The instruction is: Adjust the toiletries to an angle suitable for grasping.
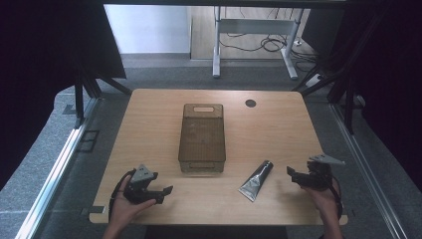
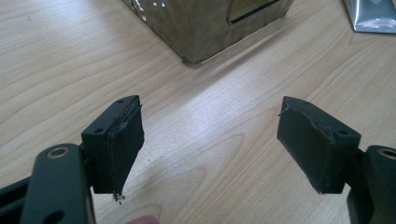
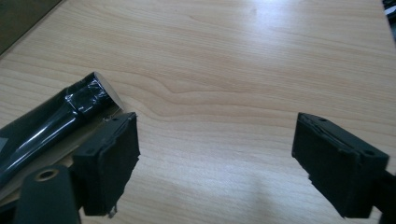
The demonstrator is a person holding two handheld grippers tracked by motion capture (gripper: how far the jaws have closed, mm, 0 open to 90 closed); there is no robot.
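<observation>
The dark tube (image 1: 257,179) lies flat on the desk (image 1: 149,124) between the smoked lidded box (image 1: 202,138) and the right gripper (image 1: 293,174), near the front edge. Both that gripper and the left gripper (image 1: 161,191) stand wide and empty, so a low sideways approach may nudge the slick tube away, or pinch its soft body.

We see the left gripper (image 1: 168,189) and the right gripper (image 1: 290,171) as black, angular tools, each topped with a grey three-cornered plate. A dark cable loops back from the left gripper along the wrist. Up close, each jaw is a black block faced with a dark pad (image 2: 127,144), fixed by small recessed screws; the pad edges are frayed and peeling. The black jaw arms carry round brass-coloured holes. Our forearms are bare, without sleeves.
</observation>
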